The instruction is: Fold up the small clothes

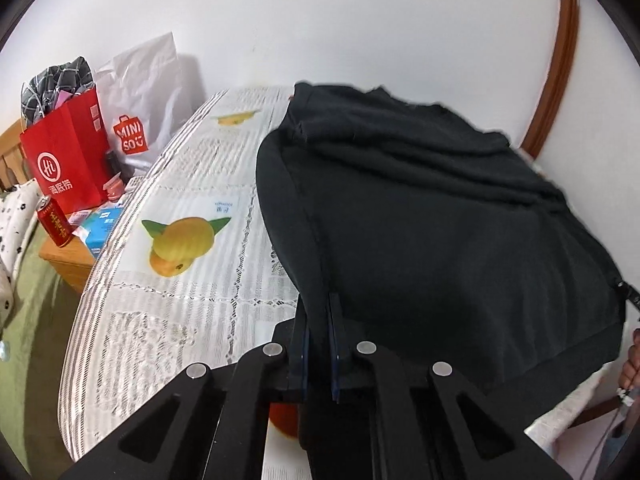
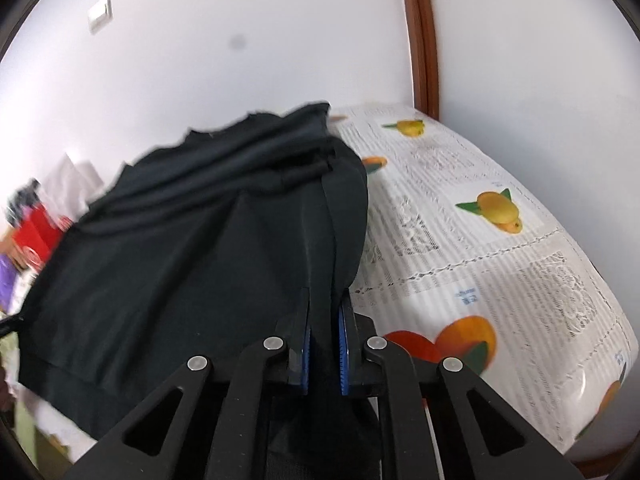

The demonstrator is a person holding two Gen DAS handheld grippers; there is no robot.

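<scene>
The black garment (image 1: pixel 440 220) is clamped by both the left gripper (image 1: pixel 319 320) and the right gripper (image 2: pixel 324 312); far left of the left gripper, checked cloth (image 1: pixel 60 80) is held in a red bag (image 1: pixel 68 156); "MINISO" is read on the white bag (image 1: pixel 136 92) beside it.

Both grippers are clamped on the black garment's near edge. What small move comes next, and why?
Probably carry both grippers forward together, laying the held hem toward the far edge. Left gripper and right gripper each pinch the black garment, lifted above the tablecloth.

A plain white wall (image 1: pixel 320 32) is seen behind the table (image 1: pixel 192 280), which is covered by a fruit-printed cloth. A brown wooden frame (image 2: pixel 420 40) (perhaps a door's) and a light switch (image 2: pixel 100 14) are shown.
</scene>
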